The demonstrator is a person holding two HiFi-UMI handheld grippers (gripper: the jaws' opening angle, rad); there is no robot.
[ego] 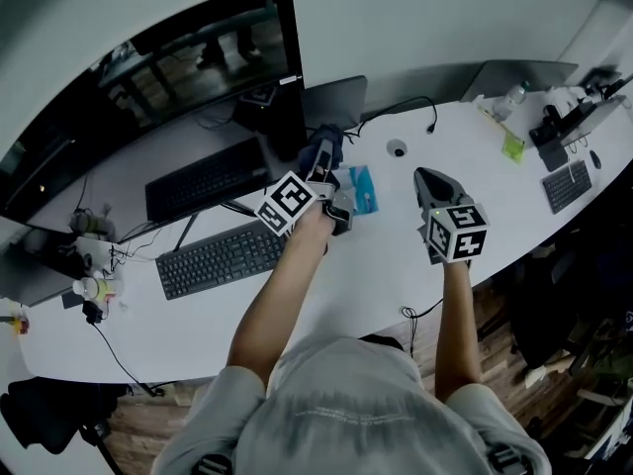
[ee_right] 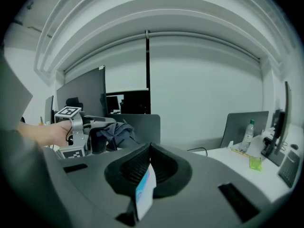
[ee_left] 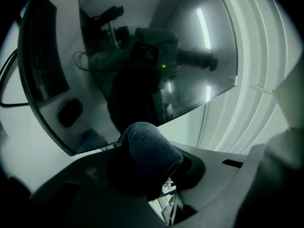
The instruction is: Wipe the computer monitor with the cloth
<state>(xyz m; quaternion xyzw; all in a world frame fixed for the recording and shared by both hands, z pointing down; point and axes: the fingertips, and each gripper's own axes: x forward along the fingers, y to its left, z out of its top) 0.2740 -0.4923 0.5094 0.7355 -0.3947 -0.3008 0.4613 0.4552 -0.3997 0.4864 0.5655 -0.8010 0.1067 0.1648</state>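
Currently: one monitor [ego: 148, 77], two keyboards before it, two tools, one cloth.
Keyboards are one black [ego: 203, 180] and one grey [ego: 220, 257]. The left tool [ego: 323, 161] clamps the dark cloth [ee_left: 148, 148], wadded over its jaw tips, close to the screen's right edge. The right tool [ee_right: 150, 152], jaws together and empty, hangs apart above the white curved counter [ego: 376, 275] along a pale wall.

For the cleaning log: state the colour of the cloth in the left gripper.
Dark blue-grey cloth, clearest in the left gripper view.
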